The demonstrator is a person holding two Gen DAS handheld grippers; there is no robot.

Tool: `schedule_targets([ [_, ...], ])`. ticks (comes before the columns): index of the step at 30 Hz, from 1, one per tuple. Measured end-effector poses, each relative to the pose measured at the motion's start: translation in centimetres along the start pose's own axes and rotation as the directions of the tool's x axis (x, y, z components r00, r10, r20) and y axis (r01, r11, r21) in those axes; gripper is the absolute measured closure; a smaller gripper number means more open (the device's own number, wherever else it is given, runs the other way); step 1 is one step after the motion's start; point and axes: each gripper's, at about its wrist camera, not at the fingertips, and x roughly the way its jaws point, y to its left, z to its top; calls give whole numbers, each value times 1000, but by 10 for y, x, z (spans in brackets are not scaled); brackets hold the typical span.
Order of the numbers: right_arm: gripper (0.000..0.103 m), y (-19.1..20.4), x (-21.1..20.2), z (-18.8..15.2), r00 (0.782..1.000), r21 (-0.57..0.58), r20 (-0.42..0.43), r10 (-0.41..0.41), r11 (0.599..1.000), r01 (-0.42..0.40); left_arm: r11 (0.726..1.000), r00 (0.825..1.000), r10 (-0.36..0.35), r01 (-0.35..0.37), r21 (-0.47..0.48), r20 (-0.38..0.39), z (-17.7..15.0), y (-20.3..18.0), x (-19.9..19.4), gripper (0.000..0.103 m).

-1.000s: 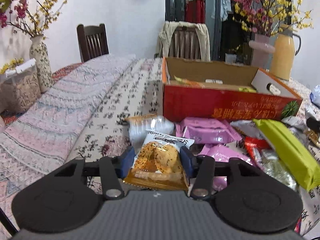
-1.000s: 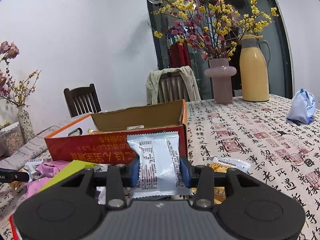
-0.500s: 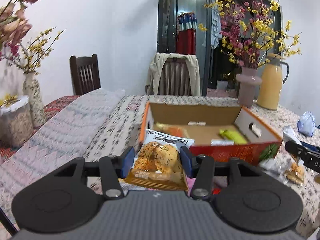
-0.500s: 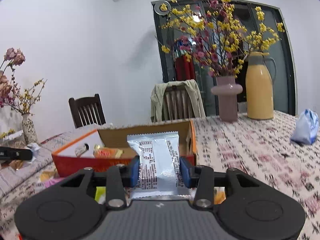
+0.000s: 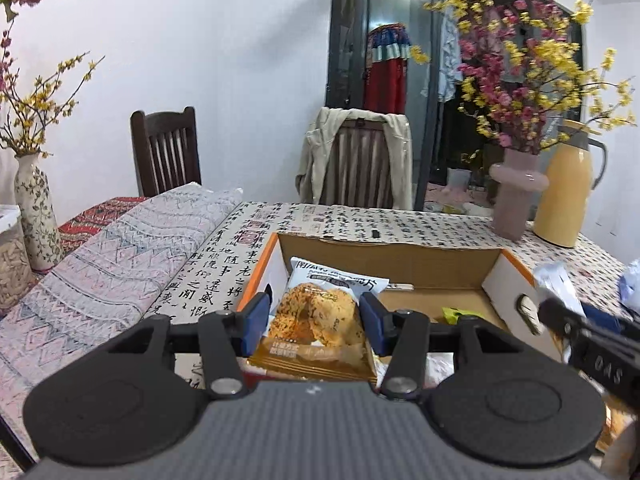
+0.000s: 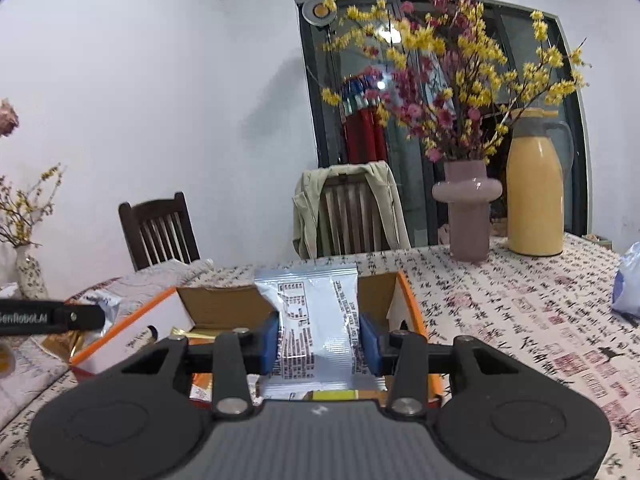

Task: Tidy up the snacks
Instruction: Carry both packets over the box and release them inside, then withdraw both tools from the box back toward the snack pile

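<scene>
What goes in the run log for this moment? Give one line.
left gripper: shut on biscuit packet | right gripper: shut on silver packet | both above box | step: drop in

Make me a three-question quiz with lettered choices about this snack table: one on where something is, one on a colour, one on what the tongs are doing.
1. Where does the tall jug stand?
A. beside the pink vase
B. inside the cardboard box
C. on a chair

2. What colour is the jug?
A. green
B. yellow
C. black

3. What are the left tongs doing?
A. hanging empty
B. gripping a cookie packet
C. gripping a spoon

Answers: 1 A, both stand together on the table's far side; 2 B, its body is yellow; 3 B, the blue pads press the packet's sides.
</scene>
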Motion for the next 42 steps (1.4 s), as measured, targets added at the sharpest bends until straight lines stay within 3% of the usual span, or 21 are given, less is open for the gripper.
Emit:
schedule_targets([
  [7, 62, 3, 18, -17, 1000, -38, -3, -28, 999, 27, 999, 999, 43, -43, -20, -16, -23, 7, 41, 52],
  [14, 61, 4, 21, -21, 999, -39, -22, -33, 999, 32, 999, 999, 34, -34, -12, 14, -28, 6, 33, 51],
  [16, 59, 2, 22, -21, 999, -34, -22, -34, 999, 33, 999, 999, 33, -32, -15, 27, -28, 6, 31, 44],
  [17, 58, 2, 21, -21, 999, -31, -19, -37, 999, 37, 999, 999, 29, -28, -19, 39, -28, 6, 28, 33],
  [18, 49, 2, 20, -20, 999, -28, -16, -36, 999, 36, 999, 998, 33, -31, -23, 55, -27, 6, 25, 27],
  [19, 32, 1, 19, -20, 999, -23, -11, -38, 999, 38, 999, 996, 40, -38, -25, 74, -28, 6, 22, 17],
  [21, 7, 0, 15, -20, 999, -13, 8, -42, 999, 42, 999, 993, 47, -44, -29, 107, -28, 6, 17, 12],
  [22, 0, -1, 12, -19, 999, -6, 22, -37, 999, 38, 998, 992, 51, -47, -33, 114, -28, 6, 15, 1],
  [34, 0, -5, 9, -17, 998, 12, 51, -38, 999, 37, 996, 989, 86, -82, -44, 117, -26, 6, 11, 0],
  [42, 0, -5, -33, -7, 995, 0, 86, -56, 998, 56, 999, 990, 37, -33, -37, 134, -22, 17, -31, 0],
])
